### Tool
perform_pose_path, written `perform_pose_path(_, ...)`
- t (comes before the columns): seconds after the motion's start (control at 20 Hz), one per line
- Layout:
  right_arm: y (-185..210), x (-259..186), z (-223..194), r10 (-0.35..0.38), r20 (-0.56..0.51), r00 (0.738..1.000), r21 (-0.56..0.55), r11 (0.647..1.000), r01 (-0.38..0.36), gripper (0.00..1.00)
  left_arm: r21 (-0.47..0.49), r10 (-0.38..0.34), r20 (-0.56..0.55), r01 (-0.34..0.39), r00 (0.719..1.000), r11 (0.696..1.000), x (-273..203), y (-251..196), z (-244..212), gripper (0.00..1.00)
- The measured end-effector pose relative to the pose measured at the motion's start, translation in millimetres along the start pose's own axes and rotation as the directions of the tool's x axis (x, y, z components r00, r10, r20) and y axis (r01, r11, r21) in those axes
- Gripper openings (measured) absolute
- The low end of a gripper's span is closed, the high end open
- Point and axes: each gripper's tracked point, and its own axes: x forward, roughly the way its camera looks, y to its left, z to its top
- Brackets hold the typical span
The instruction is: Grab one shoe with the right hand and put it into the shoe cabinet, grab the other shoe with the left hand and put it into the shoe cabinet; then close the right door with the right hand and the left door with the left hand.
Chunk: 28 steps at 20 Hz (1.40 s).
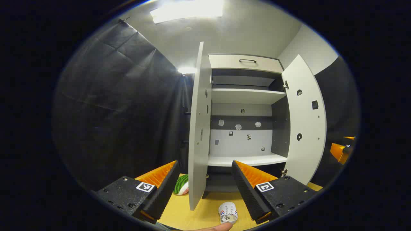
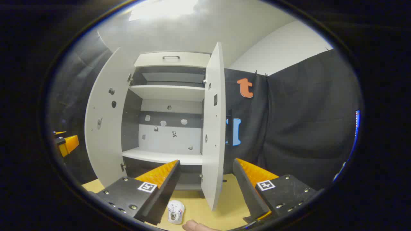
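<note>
Inspector A: Two tools checked. We find the left tool (image 1: 205, 192) with its fingers spread wide and nothing between them, and the right tool (image 2: 205, 192) the same. Both are held level, pointing at the shoe cabinet (image 1: 245, 96).

Inspector B: We agree. One white shoe (image 1: 228, 212) lies on the yellow floor (image 1: 199, 211) in front of the cabinet, below both tools; in the right gripper view the same shoe (image 2: 176, 211) sits just beside the left finger. A fingertip (image 1: 221, 227) shows next to it. The second shoe (image 1: 181, 185) peeks out behind the left door (image 1: 199, 128), we judge.

Inspector A: Both doors stand open, the right door (image 1: 303, 122) swung well out. Shelves are bare.

Inspector B: Risks, in our judgement: the left door's edge stands between the tools and the half-hidden shoe, so a reach may knock it. A shallow pinch on the shoe's soft upper could slip during the lift.
</note>
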Motion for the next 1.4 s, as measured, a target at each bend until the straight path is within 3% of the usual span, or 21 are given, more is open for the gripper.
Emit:
perform_pose_path(0.75, 25, -1, -16, 0.034, -0.012, 0.999, -0.007, 0.999, -0.034, 0.97, -0.036, 0.029, 0.037, -0.028, 0.999, 0.999, -3, 14, 8, 0.98)
perform_pose_path(0.9, 30, 10, -48, 0.008, -0.038, 0.999, -0.038, 0.999, -0.009, 0.97, -0.051, -0.002, 0.050, 0.004, 0.999, 0.999, -6, 6, 7, 0.98)
perform_pose_path(1.1, 61, 30, -114, 0.031, -0.116, 0.993, -0.074, 0.996, -0.040, 0.98, -0.040, -0.021, 0.021, 0.021, 1.000, 0.999, -4, 2, -7, 0.99)
perform_pose_path(1.4, 107, 56, -244, 0.087, -0.302, 0.949, -0.070, 0.991, -0.113, 0.96, -0.064, -0.022, -0.010, 0.021, 1.000, 0.998, -1, 14, -24, 0.99)
